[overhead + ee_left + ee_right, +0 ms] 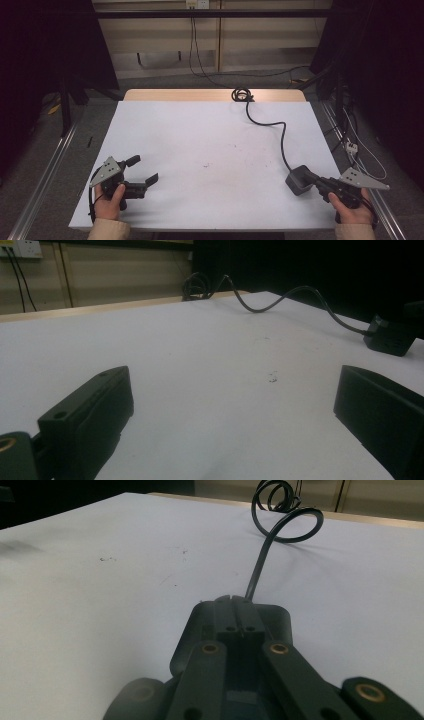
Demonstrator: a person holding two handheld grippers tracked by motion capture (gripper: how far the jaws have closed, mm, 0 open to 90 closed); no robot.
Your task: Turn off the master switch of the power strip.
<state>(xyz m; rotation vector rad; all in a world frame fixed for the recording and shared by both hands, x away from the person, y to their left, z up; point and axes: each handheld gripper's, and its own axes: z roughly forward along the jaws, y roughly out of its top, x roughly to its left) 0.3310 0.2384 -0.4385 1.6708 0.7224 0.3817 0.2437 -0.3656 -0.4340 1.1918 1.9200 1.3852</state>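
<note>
R gripper [320, 186] jaws are shut tight against the dark power block [298, 179] at near right w/ nothing held, L gripper [142, 172] wide open & empty near left; pushing on risks shoving block off the table [210, 145] edge or tugging its cord [272, 125].

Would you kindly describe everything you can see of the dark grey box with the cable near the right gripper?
The dark grey box is a small, matte, plastic-looking block with rounded corners, lying flat on the white table near its right front edge. A black cable leaves its far side, snakes across the table and ends in a coil at the far edge. The right gripper meets its near side with its fingers together, resting on the box's top.
</note>
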